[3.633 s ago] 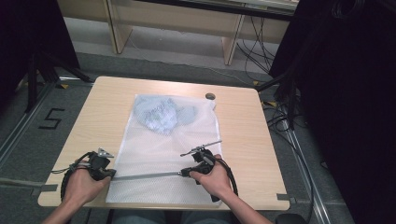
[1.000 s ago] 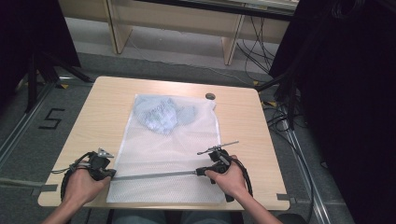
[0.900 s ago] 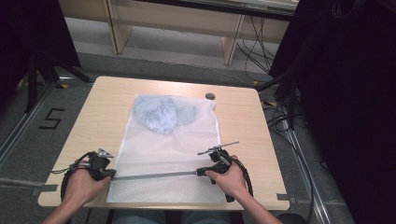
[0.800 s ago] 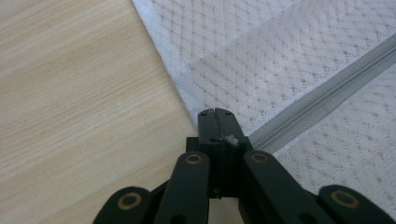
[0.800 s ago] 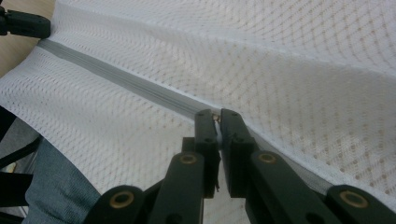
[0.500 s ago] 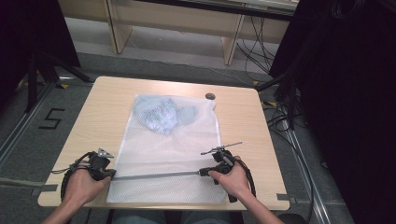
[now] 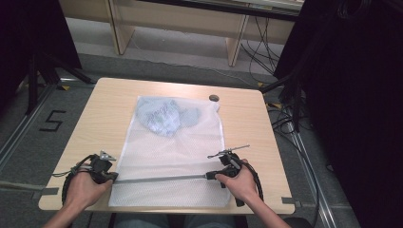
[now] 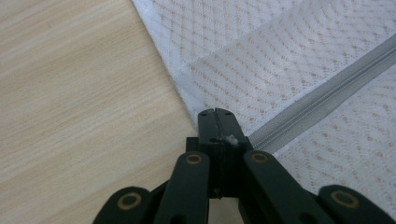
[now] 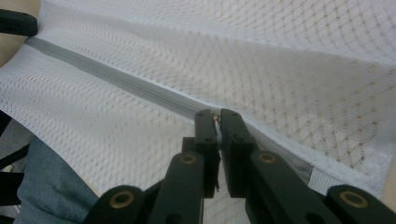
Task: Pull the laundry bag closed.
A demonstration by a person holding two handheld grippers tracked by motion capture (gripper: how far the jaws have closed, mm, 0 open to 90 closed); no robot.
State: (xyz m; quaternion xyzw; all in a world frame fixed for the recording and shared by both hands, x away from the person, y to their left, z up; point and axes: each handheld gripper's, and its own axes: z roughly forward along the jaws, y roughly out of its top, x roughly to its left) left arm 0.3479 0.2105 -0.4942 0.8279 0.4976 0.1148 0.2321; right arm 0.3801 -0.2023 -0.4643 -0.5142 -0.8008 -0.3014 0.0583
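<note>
A white mesh bag [image 7: 176,152] lies flat on the wooden table [image 7: 104,109], with a light blue garment [image 7: 161,116] bunched inside its far end. A grey zipper [image 7: 161,179] runs across the bag near the front edge. My left gripper [image 7: 113,176] is shut on the zipper's left end at the bag's edge; in the left gripper view its jaws [image 8: 218,113] meet where the zipper [image 8: 327,84] begins. My right gripper [image 7: 209,176] is shut on the zipper pull; in the right gripper view a small pale tab sits between its tips [image 9: 216,114] on the zipper [image 9: 107,77].
A small dark round disc [image 7: 214,98] lies on the table by the bag's far right corner. Cables and black stands crowd the floor to the right. The table's front edge runs just behind both hands. A trouser leg [image 9: 51,186] shows below the bag's edge.
My right gripper has slid to the right along the zipper, a short way over the last second. The left gripper and the bag have stayed put.
</note>
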